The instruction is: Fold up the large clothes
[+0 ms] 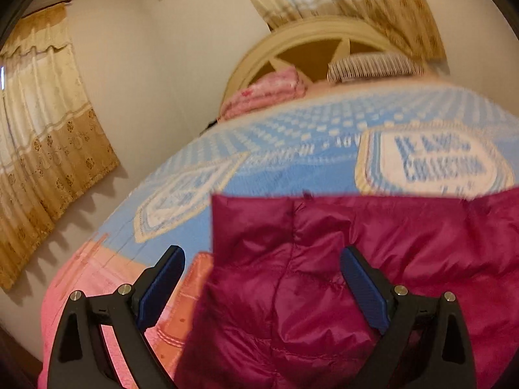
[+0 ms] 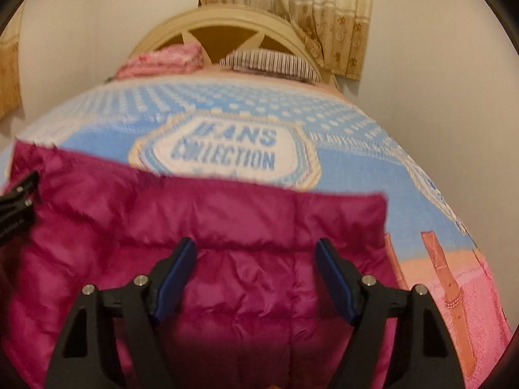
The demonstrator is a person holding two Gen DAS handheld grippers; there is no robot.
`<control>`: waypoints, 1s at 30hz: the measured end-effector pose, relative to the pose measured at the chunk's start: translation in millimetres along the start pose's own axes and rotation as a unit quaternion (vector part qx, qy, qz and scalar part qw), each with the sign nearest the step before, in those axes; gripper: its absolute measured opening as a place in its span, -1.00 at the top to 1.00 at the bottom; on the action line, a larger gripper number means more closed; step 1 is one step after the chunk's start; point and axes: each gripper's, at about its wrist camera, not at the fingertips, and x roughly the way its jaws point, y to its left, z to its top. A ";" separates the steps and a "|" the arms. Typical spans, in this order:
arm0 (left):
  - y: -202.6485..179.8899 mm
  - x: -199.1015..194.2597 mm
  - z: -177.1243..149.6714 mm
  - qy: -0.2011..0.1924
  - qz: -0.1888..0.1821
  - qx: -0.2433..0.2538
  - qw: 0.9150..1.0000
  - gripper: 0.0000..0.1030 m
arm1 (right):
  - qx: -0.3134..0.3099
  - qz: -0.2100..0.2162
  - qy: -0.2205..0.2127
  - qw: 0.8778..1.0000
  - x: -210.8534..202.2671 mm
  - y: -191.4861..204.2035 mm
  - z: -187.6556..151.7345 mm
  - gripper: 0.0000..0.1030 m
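A magenta quilted puffer jacket [image 1: 356, 275] lies spread flat on the bed, its straight far edge toward the headboard. It also shows in the right wrist view [image 2: 227, 227]. My left gripper [image 1: 262, 256] is open over the jacket's left part, jaws wide apart, nothing between them. My right gripper [image 2: 256, 249] is open over the jacket's right part, also empty. The left gripper [image 2: 19, 194] shows at the left edge of the right wrist view, above the jacket.
The bed [image 2: 356, 162] has a blue, white and pink cover printed "JEANS COLLECTION". A folded pink blanket [image 2: 162, 60] and a striped pillow [image 2: 269, 61] lie by the cream headboard [image 2: 227, 26]. Walls and curtains [image 1: 48, 113] surround the bed.
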 end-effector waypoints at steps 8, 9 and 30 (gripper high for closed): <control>-14.4 24.5 -11.6 0.032 -0.027 0.002 0.999 -0.89 | 0.025 0.002 0.017 1.000 13.1 -11.9 -12.2 -0.53; -14.1 27.8 -12.6 0.038 -0.034 -0.001 0.999 -0.89 | 0.028 0.002 0.018 0.999 13.2 -12.3 -13.5 -0.56; -20.9 47.0 -18.2 0.089 -0.045 0.011 0.995 -0.98 | 0.025 -0.020 0.062 0.998 32.3 -10.1 -16.1 -0.71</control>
